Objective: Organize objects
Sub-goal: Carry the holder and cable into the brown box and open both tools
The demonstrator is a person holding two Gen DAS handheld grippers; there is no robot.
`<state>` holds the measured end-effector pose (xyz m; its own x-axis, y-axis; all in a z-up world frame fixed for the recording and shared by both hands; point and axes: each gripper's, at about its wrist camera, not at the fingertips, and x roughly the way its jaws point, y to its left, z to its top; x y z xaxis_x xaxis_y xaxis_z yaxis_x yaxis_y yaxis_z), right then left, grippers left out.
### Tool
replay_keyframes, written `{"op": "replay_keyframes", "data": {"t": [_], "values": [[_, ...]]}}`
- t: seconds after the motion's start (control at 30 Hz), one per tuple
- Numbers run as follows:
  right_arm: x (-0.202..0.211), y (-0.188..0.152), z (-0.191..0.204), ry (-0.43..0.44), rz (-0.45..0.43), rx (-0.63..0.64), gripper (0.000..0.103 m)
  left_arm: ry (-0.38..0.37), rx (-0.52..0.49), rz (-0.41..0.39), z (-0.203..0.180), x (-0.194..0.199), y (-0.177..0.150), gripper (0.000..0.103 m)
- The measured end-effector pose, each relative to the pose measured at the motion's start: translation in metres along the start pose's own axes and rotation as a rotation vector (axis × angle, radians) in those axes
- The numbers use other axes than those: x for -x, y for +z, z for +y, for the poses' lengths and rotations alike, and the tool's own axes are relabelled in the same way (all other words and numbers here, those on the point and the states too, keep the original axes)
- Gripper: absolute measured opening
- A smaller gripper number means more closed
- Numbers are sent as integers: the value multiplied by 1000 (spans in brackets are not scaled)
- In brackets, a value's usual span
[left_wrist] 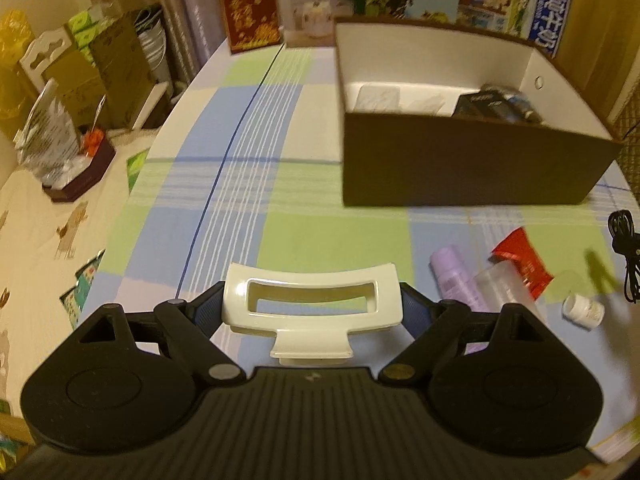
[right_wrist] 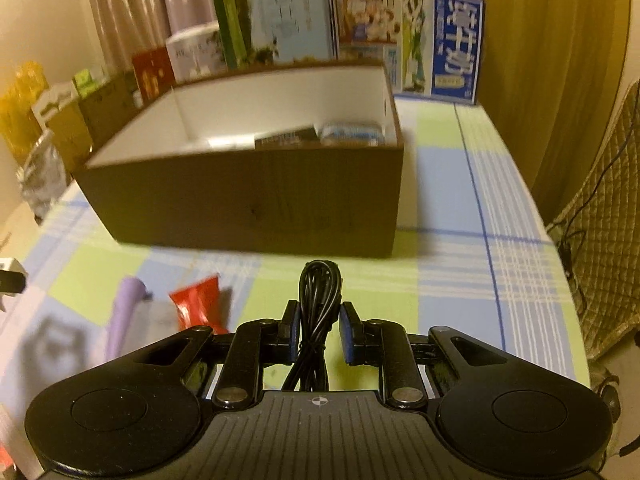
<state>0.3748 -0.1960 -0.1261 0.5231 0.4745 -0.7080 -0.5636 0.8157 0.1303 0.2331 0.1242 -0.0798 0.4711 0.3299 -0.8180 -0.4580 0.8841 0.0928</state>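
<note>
My left gripper [left_wrist: 312,308] is shut on a cream plastic holder [left_wrist: 312,300] with a rectangular slot, held above the checked tablecloth [left_wrist: 280,184]. Ahead and to the right stands a brown box [left_wrist: 460,168] with a white inside; it holds a white pack [left_wrist: 378,96] and dark items [left_wrist: 480,104]. My right gripper [right_wrist: 319,330] is shut on a coiled black cable [right_wrist: 320,292], a short way in front of the box [right_wrist: 248,208]. On the cloth lie a purple bottle [left_wrist: 456,276], a red packet [left_wrist: 520,260], a clear bottle [left_wrist: 504,284] and a small white jar [left_wrist: 582,310].
Printed cartons and boxes [left_wrist: 256,12] stand in a row behind the brown box. To the left, off the table, are cardboard boxes [left_wrist: 108,68] and a dark tray with clutter [left_wrist: 80,176]. A quilted chair back [right_wrist: 600,240] is at the right.
</note>
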Motion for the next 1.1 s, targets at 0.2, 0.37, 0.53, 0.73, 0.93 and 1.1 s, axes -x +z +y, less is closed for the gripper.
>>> {"op": "replay_keyframes", "data": {"t": [0.2,0.37,0.53,0.73,0.93,1.1], "values": [[16,22,7,56,-60,-27,17,-32,-44,-55,-14,6,22,85],[20,43,17,108,-90,-25,17,-57,-78,-103,-26,8,44,85],[15,67,28,152,-109,-33,17,-77,-109,-139,-38,5,67,85],[3,99,39,199,-138,-23,17,-101,-141,-171,-50,-4,98,85],[-24,129,43,234,-126,-47,17,-126,-169,-189,-60,-22,134,85],[-54,153,42,257,-95,-86,17,-135,-197,-188,-68,-46,163,85]]}}
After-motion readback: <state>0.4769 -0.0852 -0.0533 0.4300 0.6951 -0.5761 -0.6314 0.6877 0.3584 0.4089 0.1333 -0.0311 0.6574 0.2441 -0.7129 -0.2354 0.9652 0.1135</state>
